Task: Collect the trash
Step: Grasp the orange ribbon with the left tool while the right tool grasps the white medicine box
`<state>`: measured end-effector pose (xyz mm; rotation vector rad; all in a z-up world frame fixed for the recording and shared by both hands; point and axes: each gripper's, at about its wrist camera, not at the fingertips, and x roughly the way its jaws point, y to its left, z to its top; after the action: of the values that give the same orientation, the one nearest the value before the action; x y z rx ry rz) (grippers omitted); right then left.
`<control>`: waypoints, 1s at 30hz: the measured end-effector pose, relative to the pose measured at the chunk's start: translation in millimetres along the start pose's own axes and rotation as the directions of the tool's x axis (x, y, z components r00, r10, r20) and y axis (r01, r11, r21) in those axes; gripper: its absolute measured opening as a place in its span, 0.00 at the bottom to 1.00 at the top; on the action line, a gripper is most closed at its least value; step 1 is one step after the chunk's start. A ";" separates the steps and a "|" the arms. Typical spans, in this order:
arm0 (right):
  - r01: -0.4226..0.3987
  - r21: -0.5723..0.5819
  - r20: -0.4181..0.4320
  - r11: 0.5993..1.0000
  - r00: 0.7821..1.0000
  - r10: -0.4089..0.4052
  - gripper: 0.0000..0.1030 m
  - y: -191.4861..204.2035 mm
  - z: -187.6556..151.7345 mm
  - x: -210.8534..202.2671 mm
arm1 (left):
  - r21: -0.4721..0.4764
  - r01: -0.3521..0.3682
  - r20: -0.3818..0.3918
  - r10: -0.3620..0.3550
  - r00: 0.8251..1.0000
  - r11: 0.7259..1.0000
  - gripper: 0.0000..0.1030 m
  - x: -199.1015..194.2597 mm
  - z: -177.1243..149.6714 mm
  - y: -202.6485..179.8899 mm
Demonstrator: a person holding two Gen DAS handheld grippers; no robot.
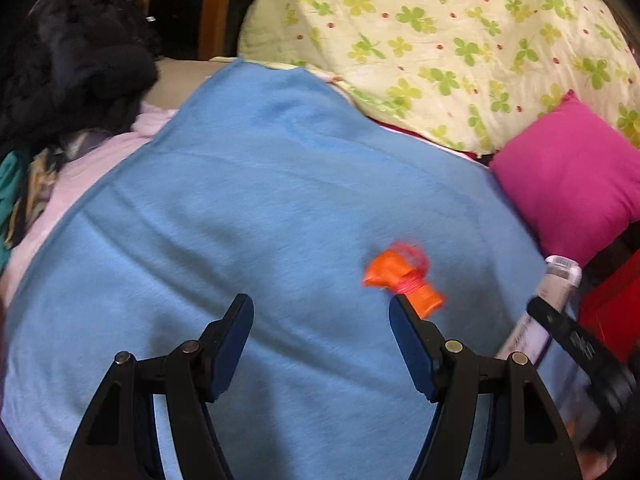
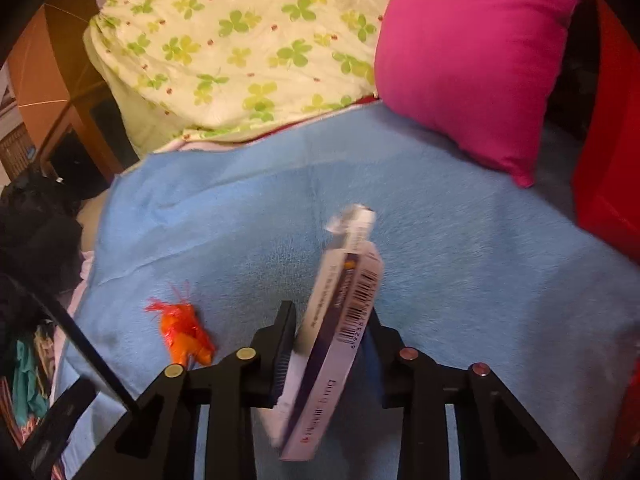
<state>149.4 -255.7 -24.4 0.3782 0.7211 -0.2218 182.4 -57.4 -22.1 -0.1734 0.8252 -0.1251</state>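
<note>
An orange wrapper (image 1: 402, 278) tied with red thread lies on the blue blanket (image 1: 260, 208), just beyond the right fingertip of my left gripper (image 1: 322, 308), which is open and empty. It also shows in the right wrist view (image 2: 182, 330) to the left of my right gripper (image 2: 330, 316). My right gripper is shut on a flattened white and purple carton (image 2: 340, 312) with a barcode, held above the blanket (image 2: 460, 260). The carton (image 1: 554, 284) and the right gripper's dark finger show at the right edge of the left wrist view.
A magenta pillow (image 1: 572, 176) (image 2: 468, 56) lies at the blanket's right. A clover-print quilt (image 1: 440, 40) (image 2: 240, 44) is heaped behind. Black clothes (image 1: 68, 64) are piled at the left. A red container (image 2: 608, 160) stands at the right. A wooden cabinet (image 1: 200, 4) stands behind.
</note>
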 end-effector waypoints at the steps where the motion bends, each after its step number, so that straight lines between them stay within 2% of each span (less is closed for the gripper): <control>1: -0.001 -0.005 0.009 1.000 1.000 0.001 0.30 -0.7 0.1 -6.0 | 0.006 0.016 -0.004 -0.016 1.000 1.000 0.69 5.2 2.6 -7.2; 4: 0.013 -0.058 0.039 0.998 0.999 -0.011 0.29 1.6 -0.2 -20.7 | 0.034 0.053 -0.036 -0.051 0.998 0.998 0.69 27.6 8.6 -30.1; 5: 0.009 -0.069 0.044 0.998 0.999 -0.006 0.25 1.0 -0.1 -23.4 | 0.041 0.052 -0.051 -0.050 0.997 0.998 0.69 35.9 9.6 -35.8; 10: -0.059 -0.010 0.037 0.998 0.998 0.059 0.25 -18.4 6.2 -31.8 | 0.003 0.023 -0.126 -0.023 0.992 1.000 0.69 73.7 11.3 -46.3; 13: -0.054 -0.029 0.048 0.998 0.997 0.055 0.25 -22.5 5.6 -36.8 | 0.001 0.023 -0.131 -0.023 0.991 1.000 0.69 83.2 11.9 -50.5; 15: -0.057 -0.029 0.045 0.998 0.997 0.058 0.25 -26.0 3.7 -38.7 | -0.012 0.050 -0.141 -0.051 0.989 0.999 0.66 88.4 11.2 -49.7; 18: -0.067 -0.021 0.041 0.998 0.997 0.068 0.25 -31.2 2.0 -43.0 | 0.005 0.039 -0.115 -0.038 0.993 0.999 0.48 86.9 10.6 -49.7; 19: -0.072 -0.021 0.045 0.997 0.996 0.072 0.25 -32.2 1.3 -47.6 | 0.001 0.049 -0.116 -0.049 0.992 0.999 0.30 85.4 10.6 -49.3; 21: -0.079 -0.026 0.060 0.997 0.995 0.080 0.25 -33.4 0.6 -56.3 | -0.002 0.077 -0.121 -0.077 0.990 0.997 0.31 81.2 10.7 -48.9; 25: -0.101 -0.038 0.100 0.994 0.990 0.104 0.25 -31.2 -1.6 -79.2 | 0.024 0.072 -0.118 -0.068 0.991 0.997 0.31 69.9 6.3 -43.4; 30: -0.111 -0.080 0.153 0.991 0.981 0.122 0.25 -23.7 -7.6 -111.6 | 0.067 0.083 -0.071 -0.078 0.994 0.994 0.31 29.7 6.9 -35.1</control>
<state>55.5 -266.6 39.9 0.3294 0.5480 -0.1133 205.9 -96.4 -31.7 -0.1374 0.8809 -0.2362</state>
